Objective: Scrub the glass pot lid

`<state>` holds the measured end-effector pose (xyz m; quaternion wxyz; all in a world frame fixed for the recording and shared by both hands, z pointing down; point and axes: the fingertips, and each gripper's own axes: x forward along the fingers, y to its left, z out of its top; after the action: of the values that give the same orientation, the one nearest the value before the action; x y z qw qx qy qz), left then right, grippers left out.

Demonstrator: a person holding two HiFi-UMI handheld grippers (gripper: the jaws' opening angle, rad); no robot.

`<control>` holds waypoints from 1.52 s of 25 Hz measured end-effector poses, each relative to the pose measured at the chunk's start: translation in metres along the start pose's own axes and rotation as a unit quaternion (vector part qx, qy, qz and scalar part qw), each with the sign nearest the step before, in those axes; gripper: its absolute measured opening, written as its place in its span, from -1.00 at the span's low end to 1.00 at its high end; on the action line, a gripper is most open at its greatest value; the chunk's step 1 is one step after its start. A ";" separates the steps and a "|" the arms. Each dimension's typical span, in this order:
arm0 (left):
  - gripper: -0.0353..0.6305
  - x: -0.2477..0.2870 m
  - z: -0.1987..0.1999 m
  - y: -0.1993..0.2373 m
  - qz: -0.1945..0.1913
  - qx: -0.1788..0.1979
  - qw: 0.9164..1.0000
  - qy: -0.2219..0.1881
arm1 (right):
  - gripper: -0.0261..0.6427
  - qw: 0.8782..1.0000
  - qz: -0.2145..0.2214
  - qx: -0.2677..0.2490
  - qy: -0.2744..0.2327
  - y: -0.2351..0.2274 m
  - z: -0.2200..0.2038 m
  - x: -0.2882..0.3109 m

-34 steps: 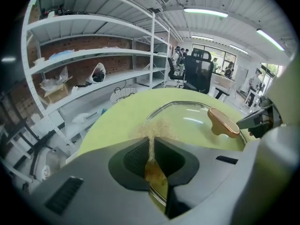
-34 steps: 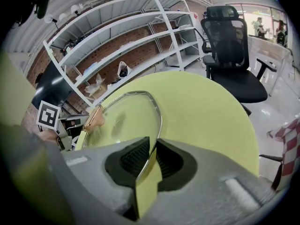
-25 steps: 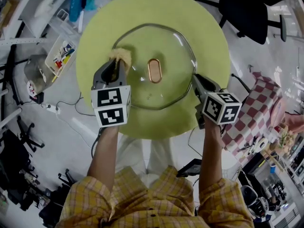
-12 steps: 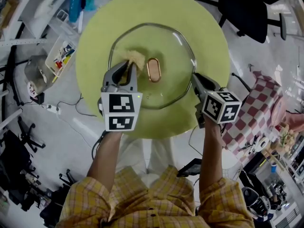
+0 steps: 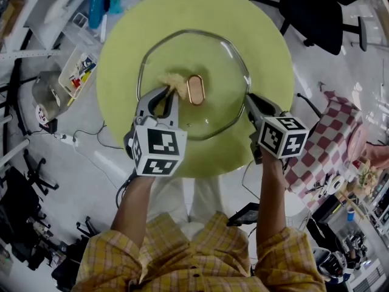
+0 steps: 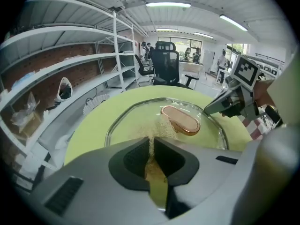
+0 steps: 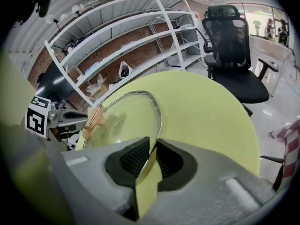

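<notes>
The glass pot lid (image 5: 219, 59) with a metal rim and a copper oval handle (image 5: 196, 89) lies on the round yellow-green table (image 5: 121, 47). My left gripper (image 5: 165, 92) is shut on a tan scrubbing pad (image 5: 174, 80), which presses on the glass just left of the handle (image 6: 181, 120); the pad (image 6: 161, 128) shows past the left jaws. My right gripper (image 5: 248, 101) is shut on the lid's rim (image 7: 158, 121) at its near right edge. The lid (image 7: 124, 118) stretches away from the right jaws.
White metal shelving (image 6: 61, 74) stands beyond the table on the left. A black office chair (image 7: 232, 41) sits on the far side. A red-checked cloth (image 5: 331, 139) is on the right, and bins with clutter (image 5: 76, 72) lie on the floor at left.
My left gripper has carried the pad from the lid's left rim to the right and nearer, up against the copper handle. The right gripper has kept still on the rim.
</notes>
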<state>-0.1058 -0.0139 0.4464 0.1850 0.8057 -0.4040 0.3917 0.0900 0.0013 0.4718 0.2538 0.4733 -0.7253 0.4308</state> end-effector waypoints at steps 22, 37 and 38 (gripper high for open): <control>-0.79 0.027 0.016 0.076 0.043 0.008 0.999 0.021 | -0.79 1.000 0.004 -0.006 0.001 -0.002 0.002 0.001; -0.79 0.051 0.041 0.088 0.039 -0.030 0.999 0.018 | -0.79 1.000 0.005 -0.010 -0.001 -0.003 0.001 0.002; -0.79 0.053 0.043 0.086 0.038 -0.028 0.999 0.017 | -0.79 1.000 0.006 -0.010 -0.002 -0.003 0.001 0.002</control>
<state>-0.1339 -0.1190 0.4589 0.1995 0.7777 -0.4416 0.4006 0.0920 -0.0007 0.4740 0.2546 0.4675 -0.7327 0.4240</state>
